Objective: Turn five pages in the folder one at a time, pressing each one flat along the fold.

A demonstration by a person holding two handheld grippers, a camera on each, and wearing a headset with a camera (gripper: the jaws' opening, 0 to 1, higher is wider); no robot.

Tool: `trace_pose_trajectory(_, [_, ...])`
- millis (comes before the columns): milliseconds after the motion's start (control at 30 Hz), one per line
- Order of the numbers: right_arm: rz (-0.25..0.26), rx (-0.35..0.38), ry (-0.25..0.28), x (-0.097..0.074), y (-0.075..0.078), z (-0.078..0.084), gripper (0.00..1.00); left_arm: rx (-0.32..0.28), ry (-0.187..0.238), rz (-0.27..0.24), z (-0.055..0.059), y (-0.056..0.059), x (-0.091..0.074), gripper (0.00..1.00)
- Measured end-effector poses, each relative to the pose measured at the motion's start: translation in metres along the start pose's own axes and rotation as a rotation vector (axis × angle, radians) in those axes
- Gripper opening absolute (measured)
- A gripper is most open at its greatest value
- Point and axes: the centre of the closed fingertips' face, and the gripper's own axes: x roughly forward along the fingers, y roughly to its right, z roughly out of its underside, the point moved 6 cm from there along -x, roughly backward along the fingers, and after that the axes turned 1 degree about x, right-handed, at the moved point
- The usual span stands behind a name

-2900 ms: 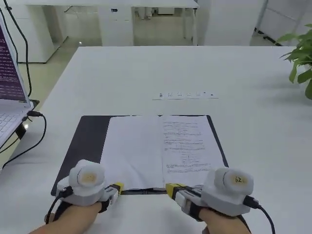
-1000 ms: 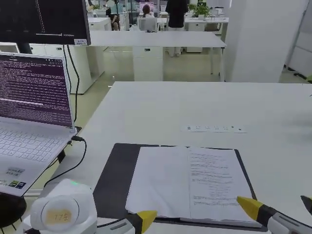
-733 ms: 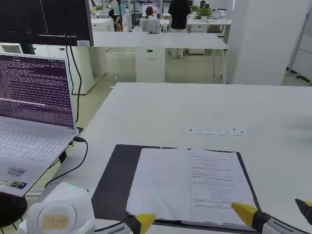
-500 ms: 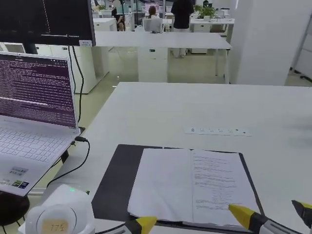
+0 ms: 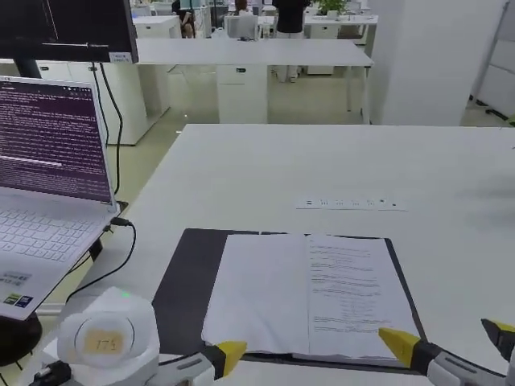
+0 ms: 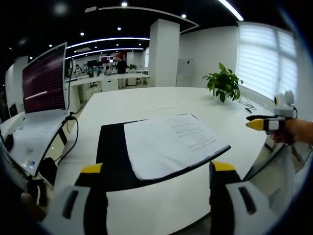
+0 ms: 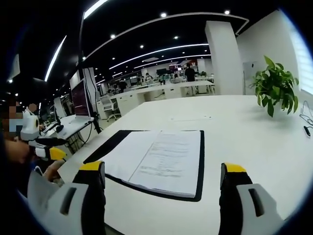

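Note:
The black folder (image 5: 183, 277) lies open on the white table, a blank white page (image 5: 257, 293) on the left and a printed page (image 5: 350, 293) on the right, both flat. My left gripper (image 6: 157, 167) hovers open off the folder's near left corner, nothing between its jaws; its yellow fingertip (image 5: 231, 351) pokes into the head view. My right gripper (image 5: 448, 338) stands open by the near right corner, just off the printed page. In the right gripper view the gripper (image 7: 162, 167) faces the folder (image 7: 199, 164) with empty jaws.
An open laptop (image 5: 40, 185) with a cable (image 5: 113, 256) sits on the left of the table. A strip of small labels (image 5: 346, 203) lies beyond the folder. A potted plant (image 6: 225, 83) stands at the table's far right side.
The head view has lifted, taking in the laptop and the room. Both grippers have drawn back from the folder's near edge, and they stand further apart. The pages lie as before.

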Motion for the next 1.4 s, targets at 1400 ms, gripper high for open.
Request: trace_pose_trajectory(1400, [0.078, 0.072, 0.028, -0.012, 0.034, -0.007, 0.89, 0.2, -0.091, 0.318, 0.013, 0.147, 0.189, 0.68])
